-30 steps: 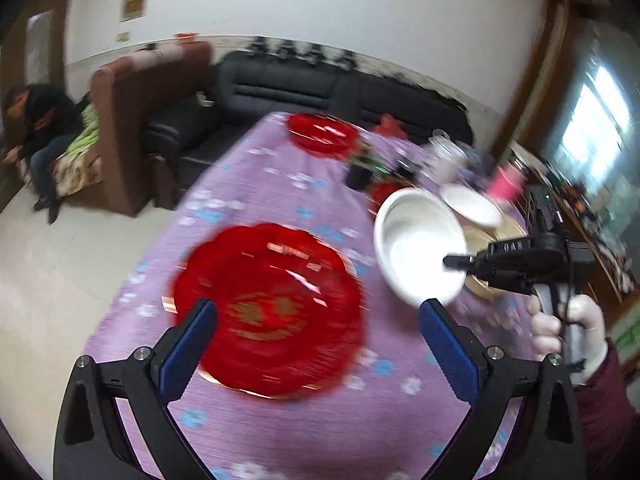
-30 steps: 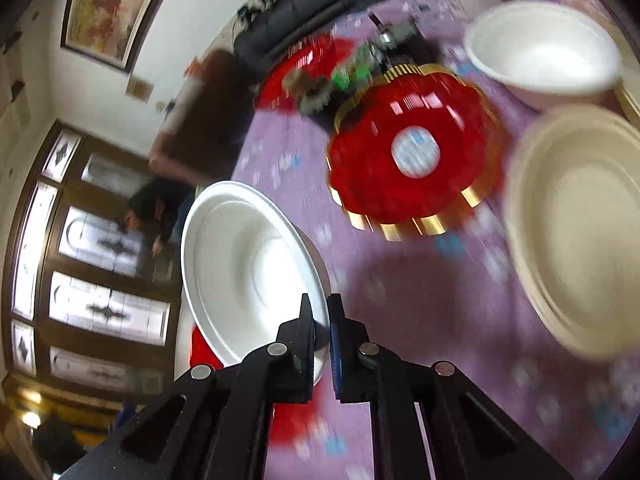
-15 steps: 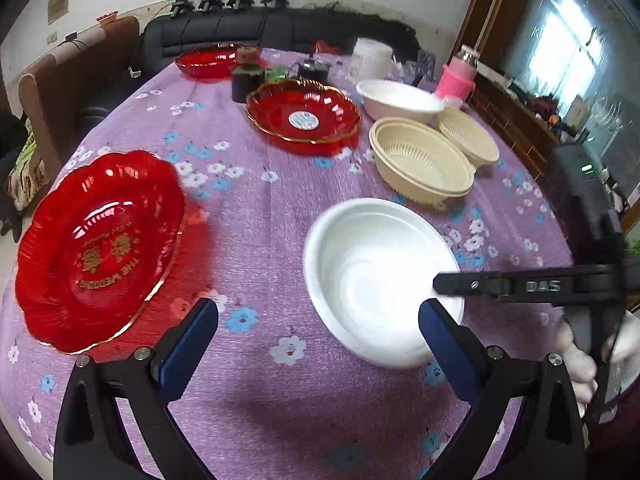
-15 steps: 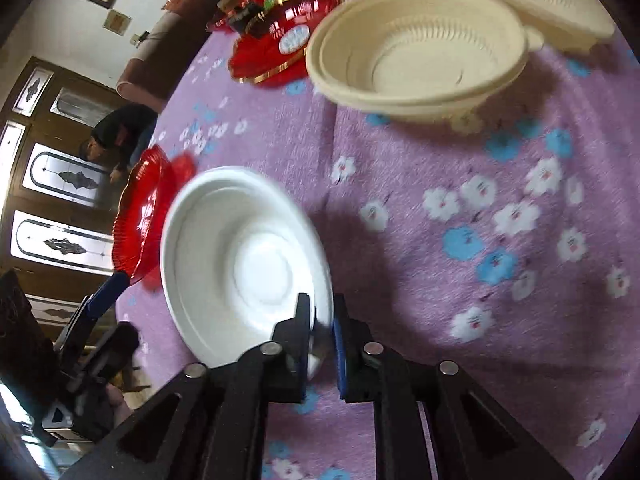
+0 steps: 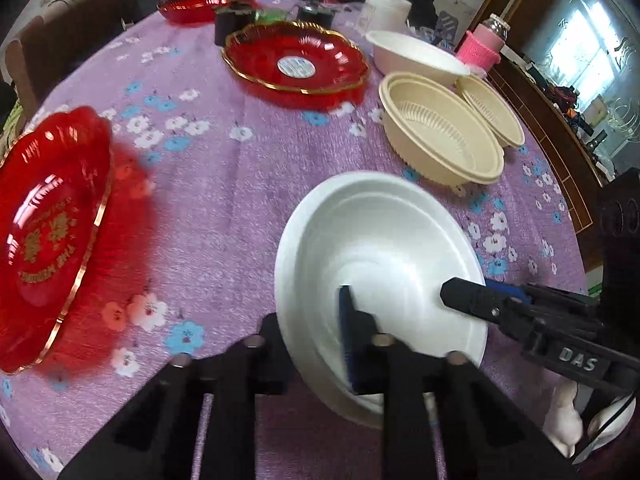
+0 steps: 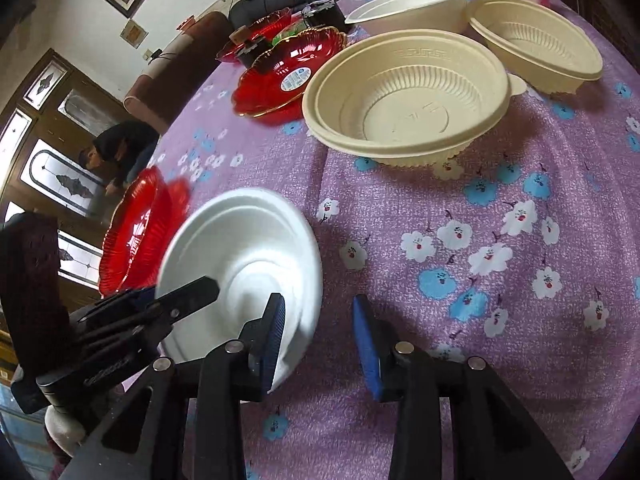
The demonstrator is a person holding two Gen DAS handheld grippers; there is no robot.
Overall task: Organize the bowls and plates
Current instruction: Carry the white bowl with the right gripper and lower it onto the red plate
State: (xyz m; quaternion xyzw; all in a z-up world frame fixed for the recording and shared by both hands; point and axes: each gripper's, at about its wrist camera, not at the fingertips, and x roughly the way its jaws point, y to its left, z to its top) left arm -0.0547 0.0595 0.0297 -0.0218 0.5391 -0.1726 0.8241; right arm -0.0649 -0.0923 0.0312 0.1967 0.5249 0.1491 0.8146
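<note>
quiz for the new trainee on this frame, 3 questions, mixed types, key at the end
1. True or false: the right gripper is shut on the white bowl.
2. The left gripper has the white bowl by: A) its rim, B) its base, C) nothing, it is open.
3. Fill in: the red plate at mid-table, beside the cream bowl, carries a round ___ at its centre.

Key: 1 false, its jaws stand apart with the rim between them. 2 A. 3 sticker.
</note>
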